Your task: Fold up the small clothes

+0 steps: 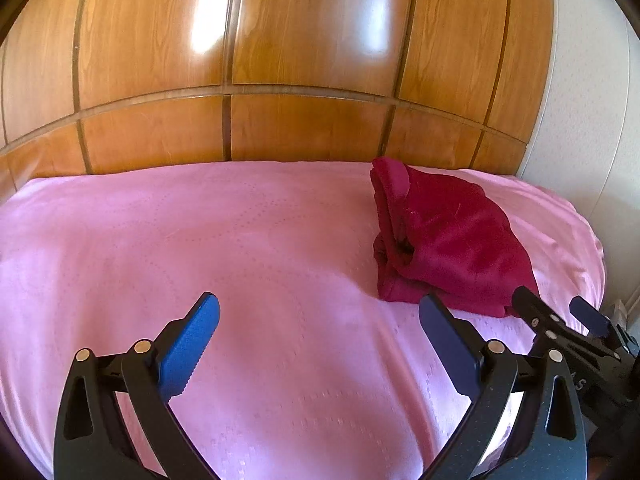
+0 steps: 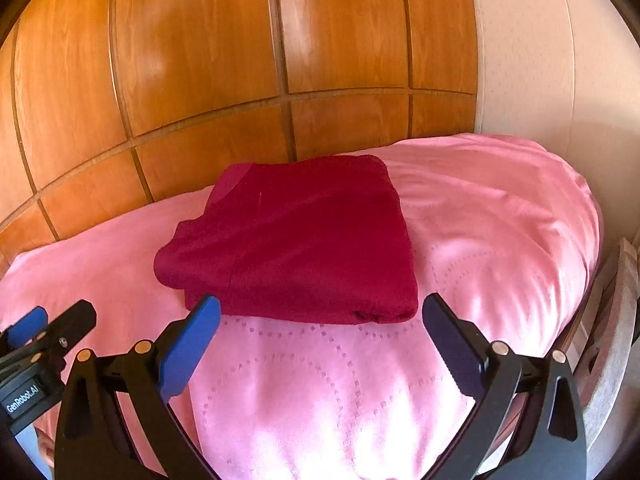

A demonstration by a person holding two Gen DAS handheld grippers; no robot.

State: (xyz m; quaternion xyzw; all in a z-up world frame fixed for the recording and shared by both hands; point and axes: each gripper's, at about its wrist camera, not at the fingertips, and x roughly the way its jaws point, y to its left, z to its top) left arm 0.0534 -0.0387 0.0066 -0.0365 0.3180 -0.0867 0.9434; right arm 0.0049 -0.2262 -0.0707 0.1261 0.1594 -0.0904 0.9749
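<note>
Garment [image 2: 292, 240]: dark red, folded into a squarish packet, lying on the pink bed [image 2: 500, 216] just beyond the right gripper's [image 2: 320, 316] jaws, its near edge sitting between their tips.

Right gripper: jaws standing wide apart, holding nothing.

Left gripper [image 1: 320, 312]: jaws also gaping wide and empty; garment lying ahead and right of them.

Risk: the bed is soft and slippery-looking; a nudge or one-layer pinch is likely undoing the fold, or dragging bedspread up with it.

Views: the left view is showing the garment's loose, layered side and the right gripper beside it; the right view is showing only its smooth top.
</note>
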